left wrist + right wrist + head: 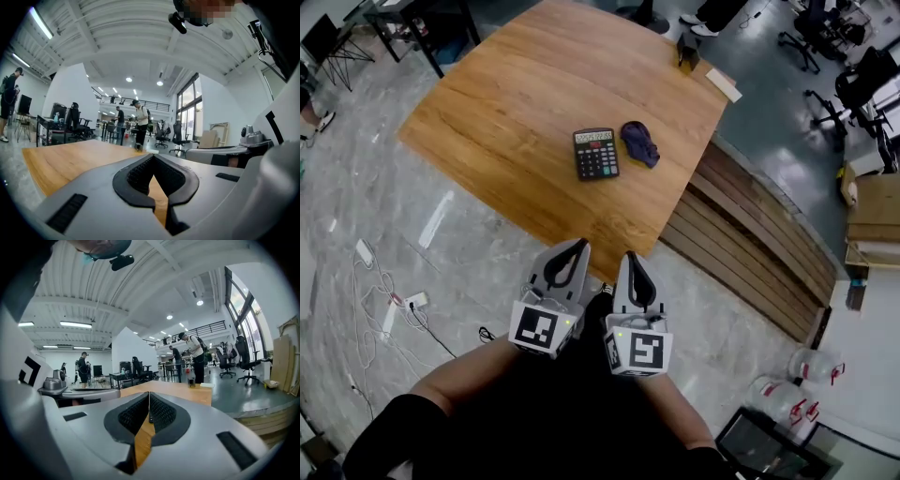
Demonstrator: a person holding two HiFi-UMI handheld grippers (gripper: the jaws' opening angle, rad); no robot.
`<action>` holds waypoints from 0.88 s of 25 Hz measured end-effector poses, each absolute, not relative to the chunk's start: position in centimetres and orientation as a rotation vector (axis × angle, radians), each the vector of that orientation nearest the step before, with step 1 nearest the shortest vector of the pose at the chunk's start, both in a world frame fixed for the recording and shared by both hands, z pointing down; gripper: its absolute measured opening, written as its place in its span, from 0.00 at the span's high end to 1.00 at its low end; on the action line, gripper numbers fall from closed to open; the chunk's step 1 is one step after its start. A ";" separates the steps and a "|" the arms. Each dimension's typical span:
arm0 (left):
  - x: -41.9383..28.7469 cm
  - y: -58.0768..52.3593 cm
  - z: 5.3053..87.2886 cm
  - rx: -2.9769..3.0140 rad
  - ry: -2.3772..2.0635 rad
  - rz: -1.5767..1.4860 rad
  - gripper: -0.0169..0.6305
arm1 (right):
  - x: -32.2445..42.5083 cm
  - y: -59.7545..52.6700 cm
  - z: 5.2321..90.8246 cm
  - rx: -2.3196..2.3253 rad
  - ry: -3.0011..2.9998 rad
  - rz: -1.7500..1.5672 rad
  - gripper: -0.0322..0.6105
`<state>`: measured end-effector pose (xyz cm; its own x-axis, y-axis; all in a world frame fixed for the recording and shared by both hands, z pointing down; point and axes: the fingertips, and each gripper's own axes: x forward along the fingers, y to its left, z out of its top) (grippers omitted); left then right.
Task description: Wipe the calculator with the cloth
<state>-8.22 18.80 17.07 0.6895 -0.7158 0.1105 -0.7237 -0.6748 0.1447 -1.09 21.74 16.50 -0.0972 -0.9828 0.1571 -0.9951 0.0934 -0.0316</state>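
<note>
A black calculator (595, 154) lies flat on the wooden table (506, 103), near its front corner. Just right of it sits a crumpled dark blue cloth (639, 142), apart from the calculator. My left gripper (577, 246) and right gripper (631, 257) hang side by side in front of the table's near corner, short of both things. Both point toward the table. Each is shut with nothing between its jaws. In the left gripper view (152, 158) and the right gripper view (149, 395) the tips meet over the tabletop; the calculator and cloth are mostly hidden there.
A small dark object (687, 52) and a pale flat block (723, 83) lie at the table's far right edge. Stacked wooden boards (750, 253) lie on the floor to the right. Cables and a power strip (403, 305) trail at the left. Office chairs (825, 56) stand far right.
</note>
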 end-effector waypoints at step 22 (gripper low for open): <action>-0.3 4.0 20.0 2.581 -1.457 0.214 0.96 | 6.7 4.5 18.7 1.666 -2.468 0.210 0.93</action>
